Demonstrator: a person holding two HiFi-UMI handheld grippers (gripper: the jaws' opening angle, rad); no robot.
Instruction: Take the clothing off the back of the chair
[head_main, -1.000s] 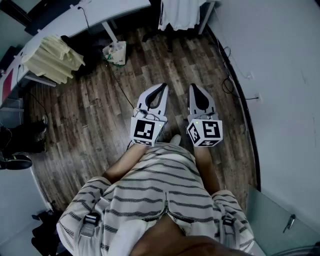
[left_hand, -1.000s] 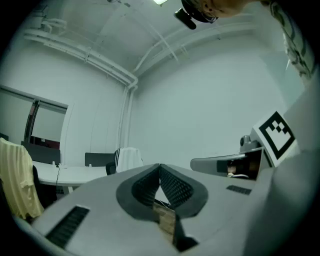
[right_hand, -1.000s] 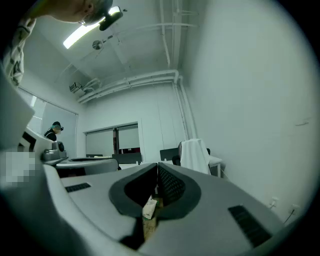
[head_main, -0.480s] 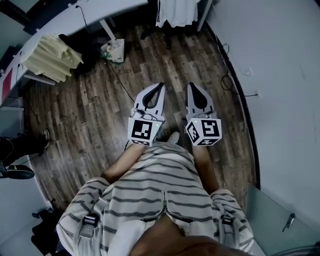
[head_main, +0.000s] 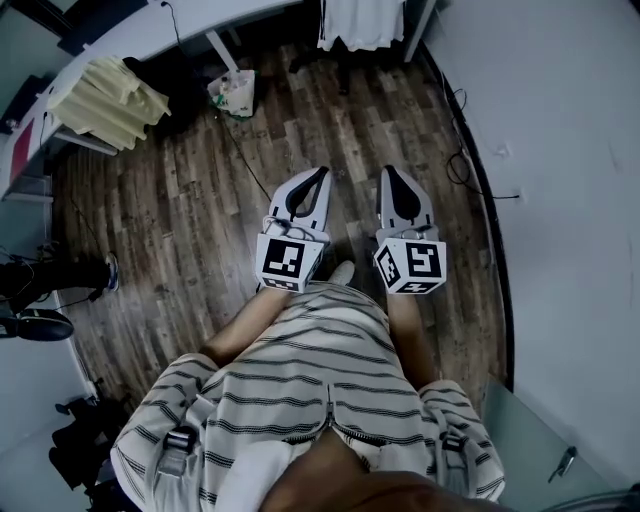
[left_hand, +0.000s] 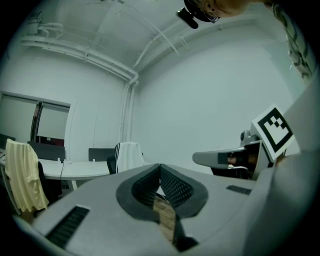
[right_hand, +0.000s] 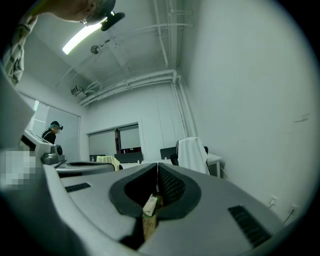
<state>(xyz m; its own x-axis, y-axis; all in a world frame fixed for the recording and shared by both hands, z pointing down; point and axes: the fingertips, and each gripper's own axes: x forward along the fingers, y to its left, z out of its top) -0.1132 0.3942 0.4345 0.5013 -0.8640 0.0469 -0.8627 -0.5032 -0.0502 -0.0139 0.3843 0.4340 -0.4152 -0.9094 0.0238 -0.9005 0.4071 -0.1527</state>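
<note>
A white garment (head_main: 362, 22) hangs over the back of a dark chair at the far end of the room, next to the white desk (head_main: 150, 35). It also shows in the left gripper view (left_hand: 129, 156) and the right gripper view (right_hand: 192, 154). My left gripper (head_main: 322, 172) and right gripper (head_main: 389, 170) are held side by side over the wooden floor, pointing level toward the chair and well short of it. Both are shut with nothing between the jaws. A pale yellow garment (head_main: 105, 100) drapes over something at the desk's left end.
A plastic bag (head_main: 232, 95) sits on the floor under the desk. Cables (head_main: 465, 165) run along the white wall on the right. Someone's dark shoes (head_main: 35, 325) stand at the left edge. A person in a cap (right_hand: 50, 131) shows far off in the right gripper view.
The floor has slid slightly under me as I step toward the chair. Both grippers stay shut and side by side. The shoe at the left edge has shifted.
</note>
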